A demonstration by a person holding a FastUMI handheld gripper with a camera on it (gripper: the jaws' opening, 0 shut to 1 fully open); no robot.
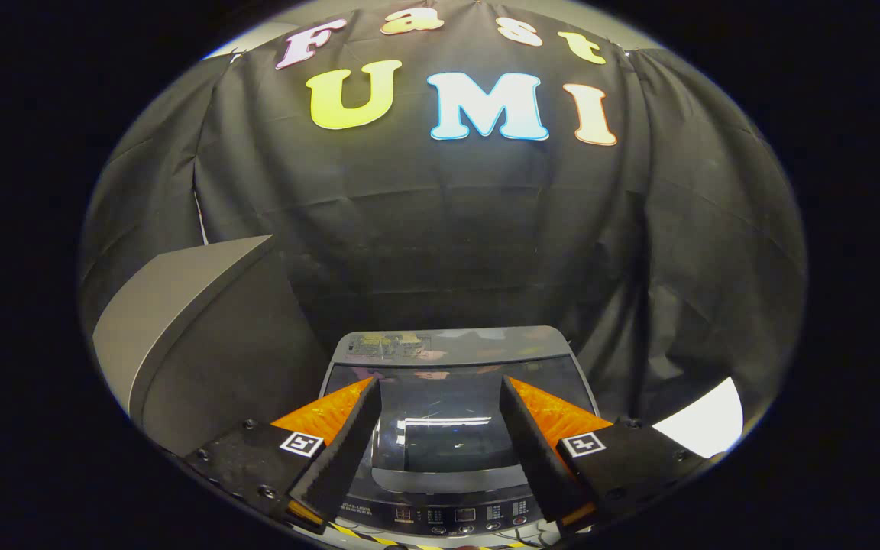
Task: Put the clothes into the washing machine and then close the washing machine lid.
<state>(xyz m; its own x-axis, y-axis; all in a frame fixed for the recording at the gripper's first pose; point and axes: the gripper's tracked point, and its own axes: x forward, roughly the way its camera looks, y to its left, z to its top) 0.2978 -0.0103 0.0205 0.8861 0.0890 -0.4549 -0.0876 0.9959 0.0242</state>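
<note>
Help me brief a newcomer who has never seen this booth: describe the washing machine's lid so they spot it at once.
Start at the black cloth wall; the washing machine stands below it, right of a tall grey box. The lid is its dark glass top, lying closed, seen between the fingers of the open gripper. Unlike the button panel nearer the gripper, it is glossy and reflects lights.

We see the top-loading washing machine (451,412) just ahead of us, its dark glass lid (455,420) shut flat and glinting with reflections, a grey panel behind it and the control strip (448,516) nearest us
</note>
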